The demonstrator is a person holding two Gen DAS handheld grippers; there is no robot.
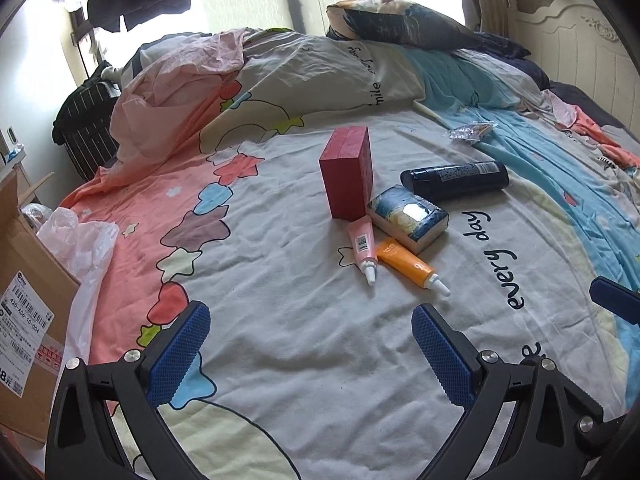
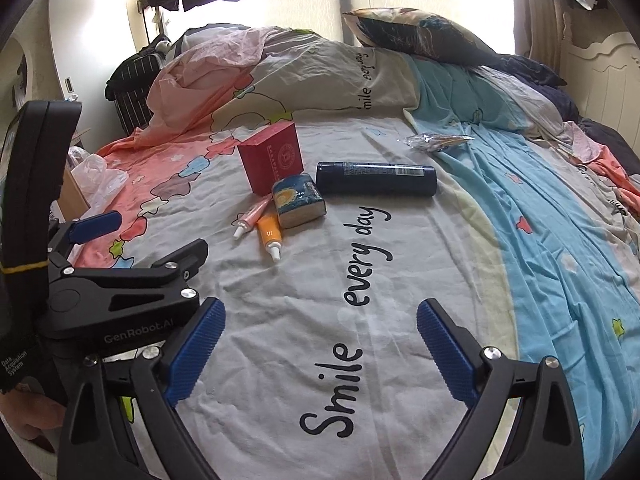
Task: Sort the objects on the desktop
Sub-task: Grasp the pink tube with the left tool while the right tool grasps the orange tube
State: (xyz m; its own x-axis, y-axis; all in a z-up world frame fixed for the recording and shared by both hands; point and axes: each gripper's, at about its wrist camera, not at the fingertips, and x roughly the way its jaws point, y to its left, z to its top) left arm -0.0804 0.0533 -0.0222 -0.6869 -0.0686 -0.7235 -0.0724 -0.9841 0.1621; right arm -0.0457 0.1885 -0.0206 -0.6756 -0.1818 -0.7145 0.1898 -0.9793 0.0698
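On the printed bedsheet (image 1: 280,360) a cluster lies ahead: an upright red box (image 1: 347,173) (image 2: 272,158), a dark blue bottle (image 1: 456,181) (image 2: 376,178) on its side, a blue-and-yellow tissue pack (image 1: 408,216) (image 2: 298,200), a pink tube (image 1: 362,248) (image 2: 252,216) and an orange tube (image 1: 408,267) (image 2: 269,236). My left gripper (image 1: 312,322) hovers open just short of the tubes, nothing between its fingers. My right gripper (image 2: 322,320) is open and empty, further back over the sheet, with the left gripper's body (image 2: 120,280) at its left.
A crumpled clear wrapper (image 1: 472,131) (image 2: 436,141) lies beyond the bottle. A heaped duvet (image 1: 280,80) and a dark pillow (image 1: 400,20) lie at the back. A cardboard box (image 1: 24,300) with a white plastic bag (image 1: 80,240) stands off the bed's left side.
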